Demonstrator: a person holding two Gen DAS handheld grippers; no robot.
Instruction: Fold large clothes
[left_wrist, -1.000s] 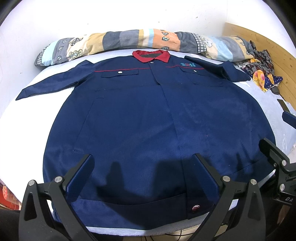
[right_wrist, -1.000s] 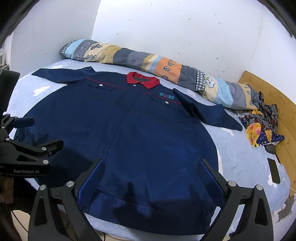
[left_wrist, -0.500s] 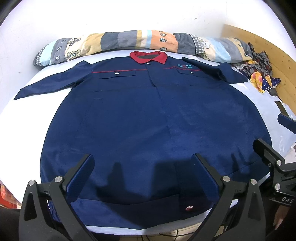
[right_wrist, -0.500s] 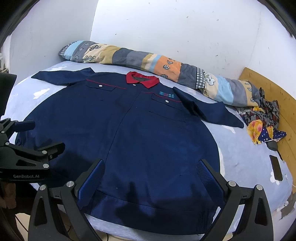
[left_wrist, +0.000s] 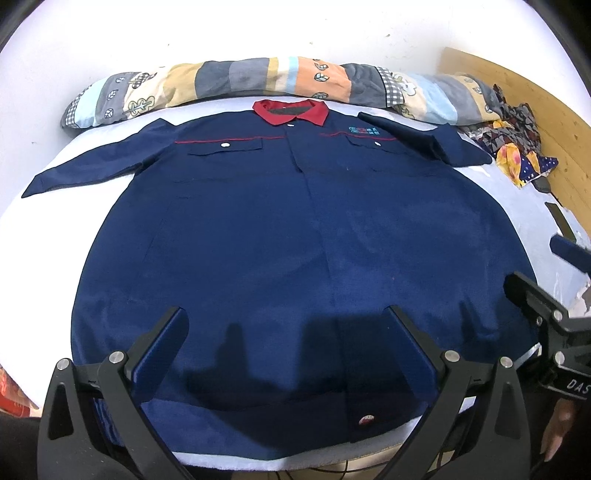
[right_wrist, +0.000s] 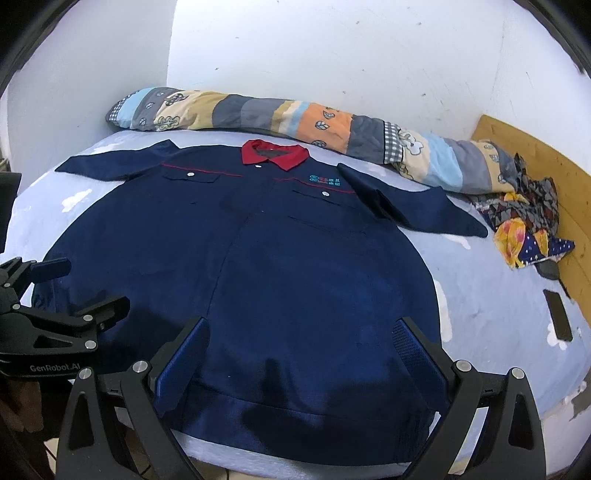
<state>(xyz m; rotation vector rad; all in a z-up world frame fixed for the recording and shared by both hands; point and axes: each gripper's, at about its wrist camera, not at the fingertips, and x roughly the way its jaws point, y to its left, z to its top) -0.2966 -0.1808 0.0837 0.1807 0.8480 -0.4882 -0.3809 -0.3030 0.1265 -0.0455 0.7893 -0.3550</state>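
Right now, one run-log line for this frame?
phase: pre-grasp | navy jacket: flat on bed, unfolded | left gripper: open above hem | right gripper: open above hem

left tongs (left_wrist: 284, 328) | drew back slightly | jacket (left_wrist: 295, 240) hem shows lower in view

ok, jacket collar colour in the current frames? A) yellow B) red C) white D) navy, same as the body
B: the collar at the top of the navy jacket is red, clearly different from the dark blue body; it reads the same in the right wrist view.
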